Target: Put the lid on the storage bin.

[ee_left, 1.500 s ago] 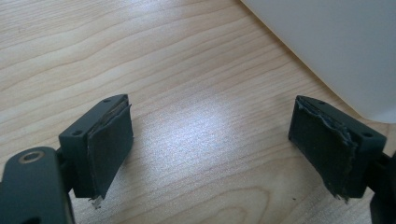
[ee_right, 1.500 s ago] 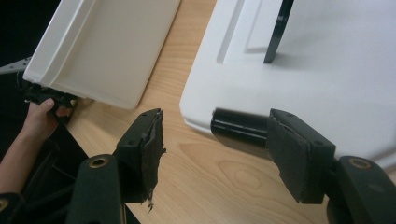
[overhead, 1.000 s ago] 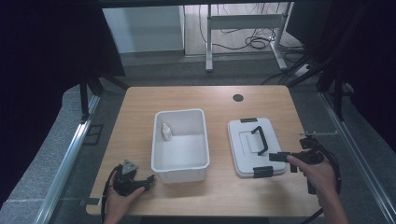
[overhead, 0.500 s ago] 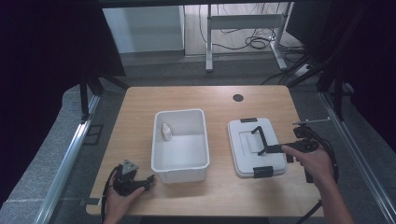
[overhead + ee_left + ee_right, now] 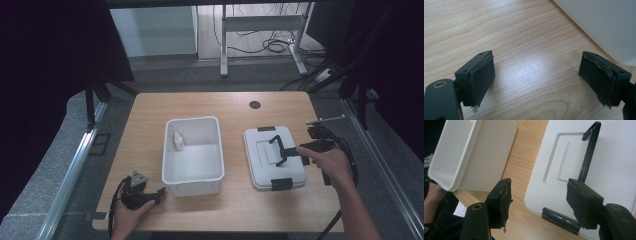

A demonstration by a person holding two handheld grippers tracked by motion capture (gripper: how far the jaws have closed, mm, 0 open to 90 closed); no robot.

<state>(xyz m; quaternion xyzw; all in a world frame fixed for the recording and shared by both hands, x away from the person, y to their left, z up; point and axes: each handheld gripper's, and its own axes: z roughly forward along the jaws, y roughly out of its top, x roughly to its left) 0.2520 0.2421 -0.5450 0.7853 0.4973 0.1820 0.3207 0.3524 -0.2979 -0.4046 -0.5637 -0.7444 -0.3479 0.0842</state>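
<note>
A pale wooden desk (image 5: pixel 235 210) carries everything, its grain running plain and bare along the near edge. At its near left corner the left tongs (image 5: pixel 161 190) rest low on the wood in the person's left hand (image 5: pixel 131 210), jaws spread wide and holding nothing; in the left gripper view the left tongs (image 5: pixel 536 75) frame only bare wood, with the white wall of the tub (image 5: pixel 604 27) just beyond the right jaw. That open white tub (image 5: pixel 193 172) sits left of centre, and a small white bottle (image 5: pixel 177 141) stands inside it by the left wall. To the right lies a white lid (image 5: pixel 265 172) flat on the desk, with black clips at its near and far ends and a black handle (image 5: pixel 276 148) raised on top. The right tongs (image 5: pixel 286 150) reach in over the lid from the right, jaws wide apart at the handle; in the right gripper view the right tongs (image 5: pixel 539 202) grip nothing. Farther back a dark round hole (image 5: pixel 255 104) marks the desk. Beyond it lie grey floor, cables and a metal frame.
</note>
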